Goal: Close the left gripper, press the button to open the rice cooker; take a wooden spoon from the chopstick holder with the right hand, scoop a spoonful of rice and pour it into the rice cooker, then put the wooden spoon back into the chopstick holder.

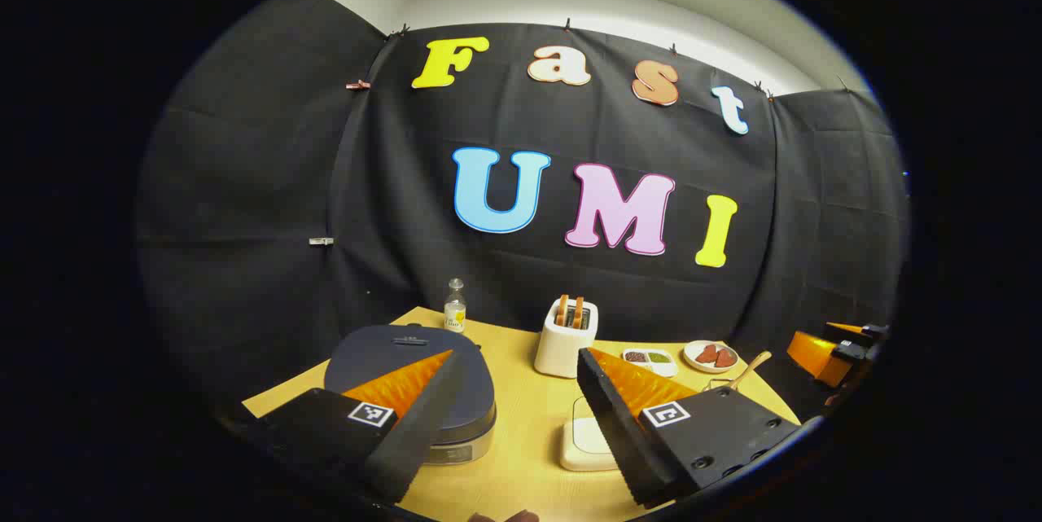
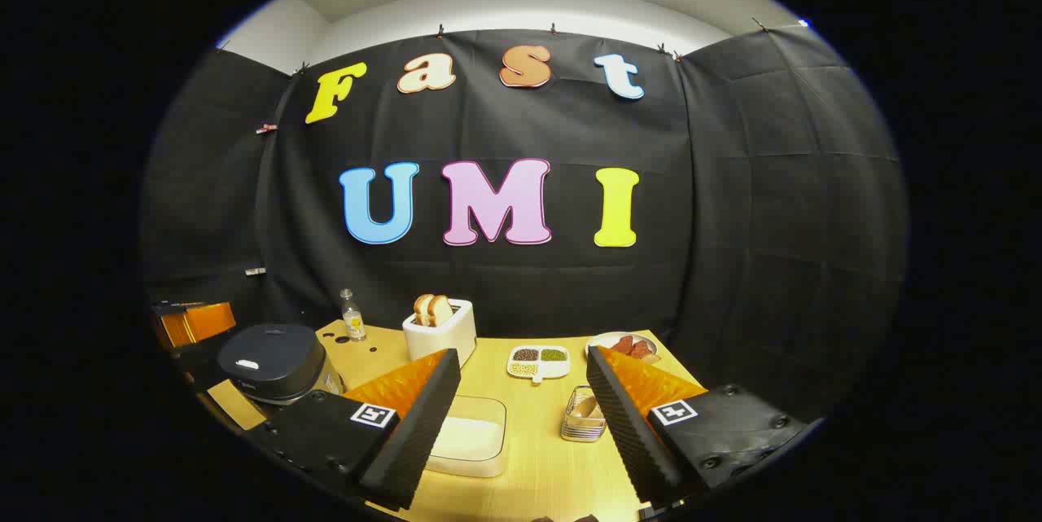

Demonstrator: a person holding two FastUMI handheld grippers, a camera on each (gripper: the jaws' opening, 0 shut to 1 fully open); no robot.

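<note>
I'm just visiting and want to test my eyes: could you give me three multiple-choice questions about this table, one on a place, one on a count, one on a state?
1. What stands right behind the rice cooker?
A. a glass bottle
B. a plate
C. a wire basket

2. How many bread slices are in the toaster?
A. none
B. two
C. four

3. How is the rice cooker's lid?
A. open
B. shut
C. taken off

Answers:
1 A: the bottle stands at the table's back edge behind it.
2 B: two slices stick up from the slots.
3 B: the dark lid lies flat on the cooker.

Black cloth wall (image 2: 773, 204), yellow table (image 2: 537, 457)
</note>
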